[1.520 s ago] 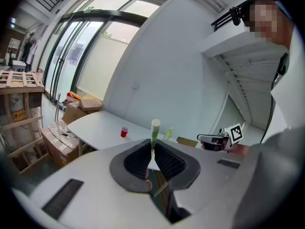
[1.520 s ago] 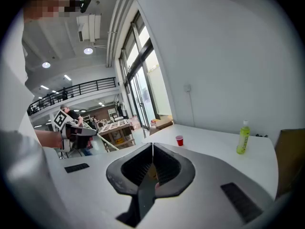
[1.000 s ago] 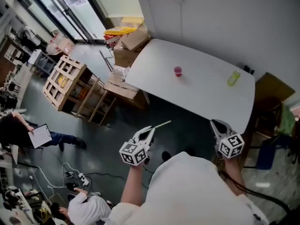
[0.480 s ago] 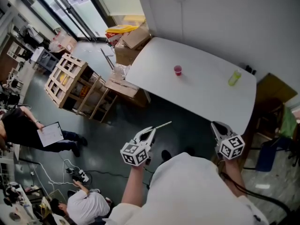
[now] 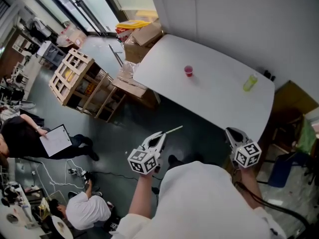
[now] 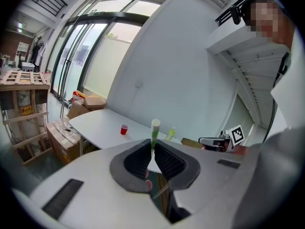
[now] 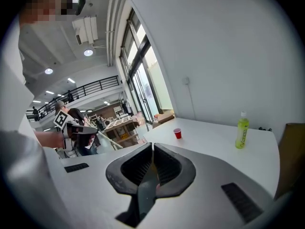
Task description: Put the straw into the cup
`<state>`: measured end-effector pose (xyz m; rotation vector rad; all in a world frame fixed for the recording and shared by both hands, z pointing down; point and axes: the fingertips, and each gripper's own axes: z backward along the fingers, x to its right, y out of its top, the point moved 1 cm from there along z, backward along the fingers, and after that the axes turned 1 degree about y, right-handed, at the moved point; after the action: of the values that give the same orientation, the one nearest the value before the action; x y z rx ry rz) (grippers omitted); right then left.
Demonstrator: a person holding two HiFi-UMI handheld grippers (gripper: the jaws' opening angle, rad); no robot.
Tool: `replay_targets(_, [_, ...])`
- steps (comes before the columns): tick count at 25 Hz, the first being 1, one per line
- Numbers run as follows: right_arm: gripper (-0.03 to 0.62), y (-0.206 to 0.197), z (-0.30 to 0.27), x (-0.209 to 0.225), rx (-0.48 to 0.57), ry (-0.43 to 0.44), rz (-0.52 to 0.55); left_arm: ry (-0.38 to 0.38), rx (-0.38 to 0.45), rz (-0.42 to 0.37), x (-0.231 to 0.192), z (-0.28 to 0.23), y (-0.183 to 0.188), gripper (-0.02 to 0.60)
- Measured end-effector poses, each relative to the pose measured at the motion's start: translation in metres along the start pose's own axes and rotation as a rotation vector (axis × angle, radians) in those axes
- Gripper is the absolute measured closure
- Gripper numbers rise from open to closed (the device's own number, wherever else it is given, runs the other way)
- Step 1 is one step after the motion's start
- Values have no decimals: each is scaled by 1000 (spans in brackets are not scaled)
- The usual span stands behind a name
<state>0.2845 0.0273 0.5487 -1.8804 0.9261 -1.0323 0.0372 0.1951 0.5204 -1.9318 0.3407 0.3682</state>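
Note:
A small red cup [image 5: 188, 71] stands on the white table [image 5: 219, 101], toward its far left part. My left gripper [image 5: 160, 135] hangs over the floor short of the table's near edge, shut on a pale straw [image 5: 173, 130] with a green band that sticks out toward the table. In the left gripper view the straw [image 6: 155, 129] rises between the pads, with the cup [image 6: 124, 129] beyond it. My right gripper [image 5: 232, 132] is near the table's right corner, shut with nothing in it; its own view shows its jaws [image 7: 152, 147] closed and the cup [image 7: 177, 134] ahead.
A green bottle [image 5: 249, 82] stands at the table's far right. Cardboard boxes [image 5: 142, 36] and wooden crates [image 5: 75, 81] lie left of the table. A person with a clipboard [image 5: 57, 139] is on the floor at left. A chair [image 5: 284, 166] stands at right.
Both grippers have drifted a little closer to the table, the left still holding the straw. The person with the clipboard has shifted on the floor.

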Motion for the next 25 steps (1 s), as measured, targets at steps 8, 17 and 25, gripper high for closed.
replay_targets(8, [557, -6, -5, 13, -21, 32, 2, 24, 14, 11, 9, -8, -3, 557])
replay_targets(17, [556, -1, -35, 17, -26, 28, -12, 15, 6, 24, -15, -25, 4, 557])
replay_targets(25, [556, 14, -71, 16, -30, -12, -23, -17, -5, 33, -50, -40, 26, 557])
